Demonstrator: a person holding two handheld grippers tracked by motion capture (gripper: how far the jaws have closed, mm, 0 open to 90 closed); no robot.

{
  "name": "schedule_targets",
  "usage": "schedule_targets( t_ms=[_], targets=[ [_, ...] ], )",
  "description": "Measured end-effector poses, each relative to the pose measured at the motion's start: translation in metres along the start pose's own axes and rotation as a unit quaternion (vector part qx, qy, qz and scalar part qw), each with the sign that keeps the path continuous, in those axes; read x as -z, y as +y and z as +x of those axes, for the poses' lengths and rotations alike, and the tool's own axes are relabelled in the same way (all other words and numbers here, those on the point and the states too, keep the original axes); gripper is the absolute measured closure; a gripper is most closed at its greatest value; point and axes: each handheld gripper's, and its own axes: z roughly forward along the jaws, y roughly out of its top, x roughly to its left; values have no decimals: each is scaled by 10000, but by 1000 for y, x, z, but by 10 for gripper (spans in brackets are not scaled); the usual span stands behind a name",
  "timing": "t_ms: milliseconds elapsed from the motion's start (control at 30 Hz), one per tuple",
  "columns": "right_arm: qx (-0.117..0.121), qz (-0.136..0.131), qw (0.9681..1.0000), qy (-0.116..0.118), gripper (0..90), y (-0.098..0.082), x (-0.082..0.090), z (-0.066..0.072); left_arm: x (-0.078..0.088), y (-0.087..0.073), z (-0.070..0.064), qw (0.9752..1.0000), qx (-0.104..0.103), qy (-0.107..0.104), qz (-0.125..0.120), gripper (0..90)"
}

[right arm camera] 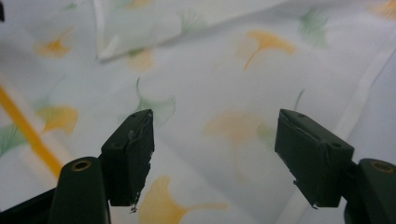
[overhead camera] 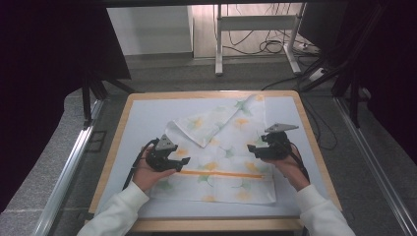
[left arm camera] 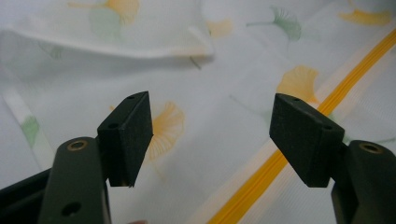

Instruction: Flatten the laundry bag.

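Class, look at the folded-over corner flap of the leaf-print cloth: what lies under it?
The flap rests on the same cloth, whose yellow and green leaf print continues around it. The part directly beneath is covered, so anything there cannot be seen. The cloth lies on the table.

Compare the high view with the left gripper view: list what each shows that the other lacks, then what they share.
High view alone: the wooden-edged table, both hands, the right claw, the floor cables, and the cloth's folded-over corner as a whole. Left gripper view alone: the left claw's black pads close up, standing apart with nothing between them. Both share: the ginkgo-print cloth and its orange stripe.
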Motion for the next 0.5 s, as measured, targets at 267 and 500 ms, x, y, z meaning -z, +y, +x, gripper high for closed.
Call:
schedule_targets(
  t_ms=[267,500],
  targets=[
    [168,280,9986,408,286,-28,5,25,-6,-10,-3,9999,61,-49,134,309],
    [766,544,9898,1075,251,-30,2,78,-10,-14,-6,9996,-67,58,253,306]
  ],
)
